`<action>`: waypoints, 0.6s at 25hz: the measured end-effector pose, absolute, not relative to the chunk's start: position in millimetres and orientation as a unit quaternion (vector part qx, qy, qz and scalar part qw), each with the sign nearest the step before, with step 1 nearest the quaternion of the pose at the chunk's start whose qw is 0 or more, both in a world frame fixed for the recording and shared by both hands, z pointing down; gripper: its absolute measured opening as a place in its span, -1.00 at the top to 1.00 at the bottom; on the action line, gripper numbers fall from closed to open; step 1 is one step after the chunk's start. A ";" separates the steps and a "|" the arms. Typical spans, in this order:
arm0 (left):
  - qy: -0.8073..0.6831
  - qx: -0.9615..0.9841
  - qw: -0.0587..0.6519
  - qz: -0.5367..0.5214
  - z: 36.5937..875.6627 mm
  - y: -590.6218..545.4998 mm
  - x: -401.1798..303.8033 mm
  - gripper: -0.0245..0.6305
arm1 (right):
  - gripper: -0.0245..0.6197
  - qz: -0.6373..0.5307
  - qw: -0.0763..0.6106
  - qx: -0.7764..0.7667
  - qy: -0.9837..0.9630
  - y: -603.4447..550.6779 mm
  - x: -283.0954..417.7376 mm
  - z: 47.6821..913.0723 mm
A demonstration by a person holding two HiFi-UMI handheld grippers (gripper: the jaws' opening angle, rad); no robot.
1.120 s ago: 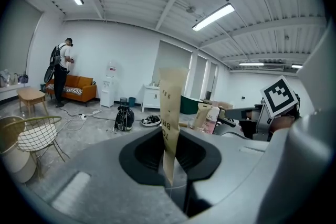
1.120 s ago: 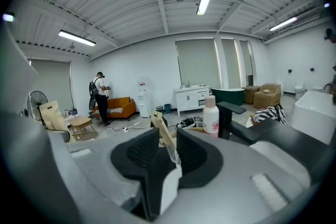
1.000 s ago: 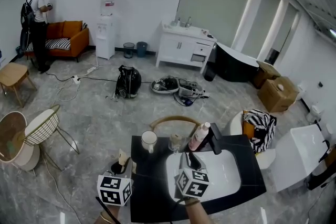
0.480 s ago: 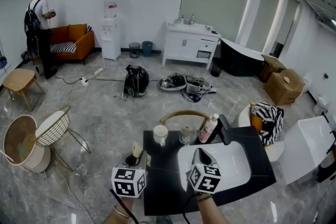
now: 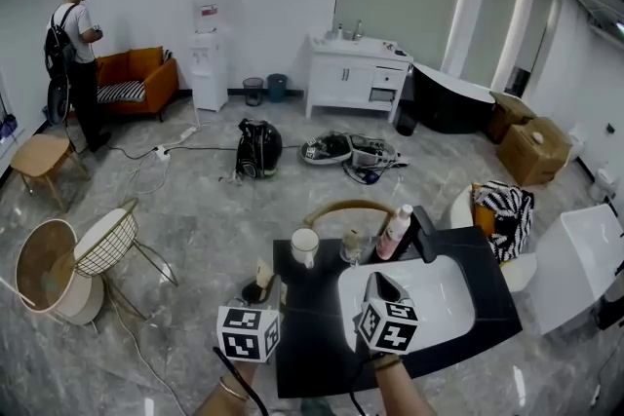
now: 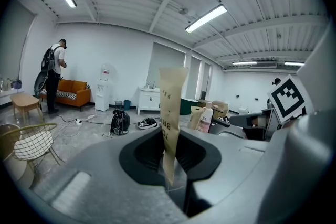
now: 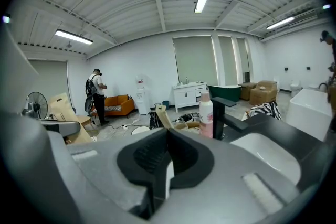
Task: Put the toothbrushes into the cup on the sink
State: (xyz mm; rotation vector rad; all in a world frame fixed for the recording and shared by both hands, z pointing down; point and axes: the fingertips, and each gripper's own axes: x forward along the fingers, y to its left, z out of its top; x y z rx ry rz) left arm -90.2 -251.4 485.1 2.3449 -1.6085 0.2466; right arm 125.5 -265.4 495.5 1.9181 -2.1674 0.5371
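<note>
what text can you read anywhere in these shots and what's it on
"TO" and "BR": printed lengthwise on the brown paper packet clamped in the left gripper; the rest of both words runs down between the jaws.
Small print near the packet's top: too small to read.
Label on the pink bottle: blurred, unreadable.
Red label on the water dispenser: too small to read.

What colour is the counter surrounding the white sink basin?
The counter is black, shown best in the head view.
</note>
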 end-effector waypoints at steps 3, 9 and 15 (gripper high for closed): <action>-0.557 0.814 0.137 0.090 483.0 -258.2 -89.8 0.80 | 0.91 0.185 0.099 0.649 -0.731 -268.4 128.3 497.9; -0.553 0.820 0.114 0.099 473.8 -277.4 -86.1 0.80 | 0.91 0.192 0.099 0.650 -0.728 -275.6 134.5 504.3; -0.547 0.824 0.104 0.107 470.9 -292.5 -80.0 0.80 | 0.91 0.198 0.097 0.654 -0.724 -282.3 145.5 509.8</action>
